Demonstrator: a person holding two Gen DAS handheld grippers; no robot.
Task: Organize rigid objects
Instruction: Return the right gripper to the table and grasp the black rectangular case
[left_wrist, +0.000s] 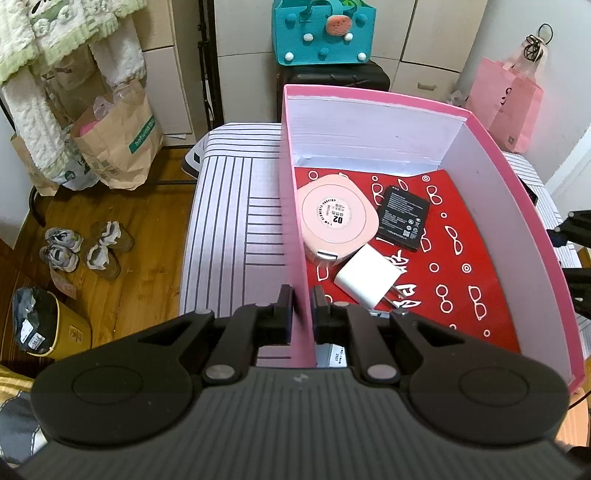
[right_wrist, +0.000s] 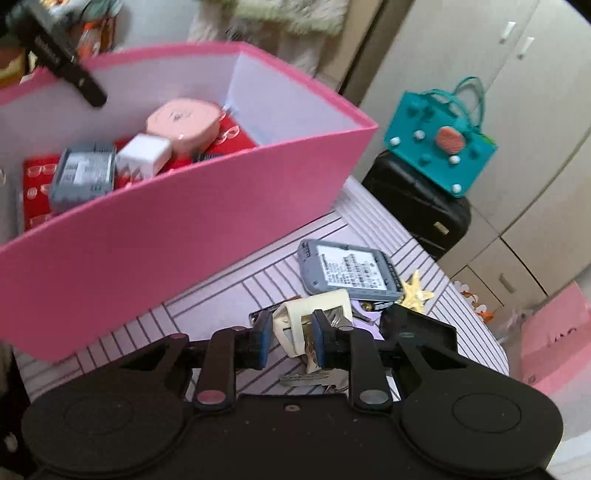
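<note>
Your left tool (left_wrist: 303, 308) is clamped shut on the near left wall of the pink box (left_wrist: 509, 206), one finger outside it and one inside. The box sits on the striped tabletop (left_wrist: 229, 206). Inside it, on the red patterned lining, lie a round pink case (left_wrist: 338, 218), a black battery (left_wrist: 404, 218) just beside it, and a white charger plug (left_wrist: 367, 278) nearer your tool. From the right wrist view a grey battery (right_wrist: 83, 177) also shows in the box.

Your right tool (right_wrist: 290, 341) has its fingers narrowed around a cream plastic piece (right_wrist: 314, 314) in a small pile on the tabletop just outside the box; whether the pads press on it you cannot tell. Keys (right_wrist: 314, 376) lie under it, and a grey battery pack (right_wrist: 349, 269) and a gold star (right_wrist: 417, 290) lie just beyond.
</note>
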